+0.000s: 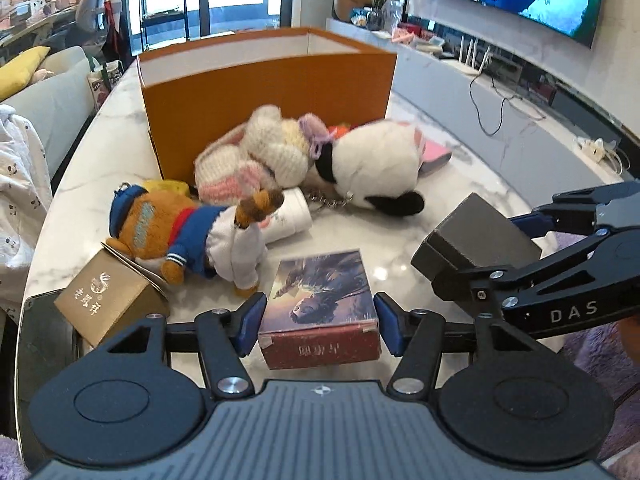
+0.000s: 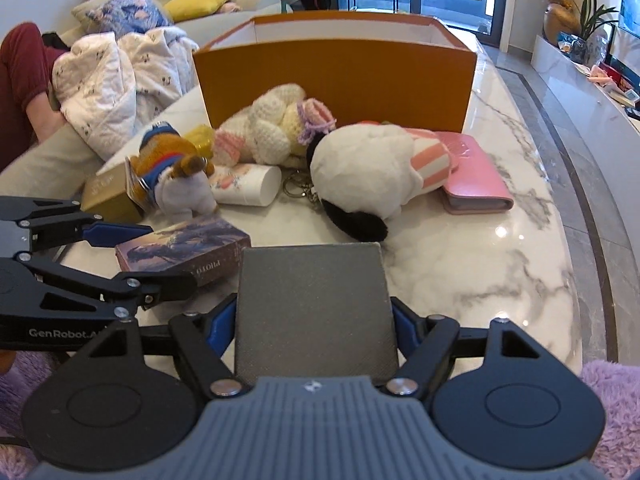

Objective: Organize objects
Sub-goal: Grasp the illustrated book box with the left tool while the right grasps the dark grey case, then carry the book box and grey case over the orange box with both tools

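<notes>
Early in the tidying, by the look of it. Orange box (image 1: pixel 272 96) standing open at the far side of the marble bench (image 1: pixel 352 232), its visible white inner walls bare; floor of the box hidden from both views, so contents unknown.

Still lying loose on the bench in front of the box: knitted rabbit (image 1: pixel 260 148), black-and-white plush (image 1: pixel 372 168) with a keychain, bear in sailor suit (image 1: pixel 176 236), white tube (image 1: pixel 294 216), gold carton (image 1: pixel 108 300), something yellow (image 1: pixel 168 186) half hidden behind the bear, pink wallet (image 2: pixel 476 176) beside the plush.

Left gripper (image 1: pixel 320 326) down at the bench, blue-padded fingers (image 1: pixel 250 326) spread on either side of the picture box (image 1: pixel 320 300); pads close to its short sides, contact not clear, so probably about to close rather than already pinching.

Right gripper (image 2: pixel 314 320) pinching the grey box (image 2: pixel 316 308) between its fingers (image 2: pixel 402 330), box gripped at its near end and apparently raised a little above the bench, just right of the picture box.

Judged from that: one item in hand and ready to go to the orange box, a second being lined up, all the toys and small things yet to be put away.
</notes>
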`<state>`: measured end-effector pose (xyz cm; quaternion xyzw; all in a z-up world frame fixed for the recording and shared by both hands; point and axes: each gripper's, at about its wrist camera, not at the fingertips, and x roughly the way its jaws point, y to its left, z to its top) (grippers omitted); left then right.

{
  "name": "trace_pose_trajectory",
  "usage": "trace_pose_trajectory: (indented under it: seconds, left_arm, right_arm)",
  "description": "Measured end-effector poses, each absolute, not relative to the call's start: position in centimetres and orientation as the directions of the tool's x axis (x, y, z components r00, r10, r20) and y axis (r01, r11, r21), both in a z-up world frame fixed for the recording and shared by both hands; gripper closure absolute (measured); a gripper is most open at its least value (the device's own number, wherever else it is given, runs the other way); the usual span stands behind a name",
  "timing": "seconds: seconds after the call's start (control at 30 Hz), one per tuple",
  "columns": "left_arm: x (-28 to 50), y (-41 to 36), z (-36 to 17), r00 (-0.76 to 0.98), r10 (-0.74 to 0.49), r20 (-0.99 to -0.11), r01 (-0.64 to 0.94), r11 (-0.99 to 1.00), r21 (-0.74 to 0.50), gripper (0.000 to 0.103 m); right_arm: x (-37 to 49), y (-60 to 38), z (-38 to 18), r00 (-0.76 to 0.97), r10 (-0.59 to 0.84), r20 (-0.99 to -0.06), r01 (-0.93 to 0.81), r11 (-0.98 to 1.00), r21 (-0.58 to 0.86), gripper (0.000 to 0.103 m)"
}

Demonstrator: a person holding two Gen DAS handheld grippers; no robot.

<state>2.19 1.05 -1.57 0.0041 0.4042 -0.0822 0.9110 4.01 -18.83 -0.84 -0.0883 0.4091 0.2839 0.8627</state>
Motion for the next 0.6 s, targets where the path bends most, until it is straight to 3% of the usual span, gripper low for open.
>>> trace_pose_trajectory:
  seconds: [0.6]
  left_arm:
    - [3.7, 2.4, 6.9, 0.811, -0.116, -0.573, 0.114, 0.993, -0.04, 0.036]
  right_arm:
    - [7.5, -19.2, 5.7, 0.554, 0.515, -0.654, -0.594, 0.795, 0.123, 0.026]
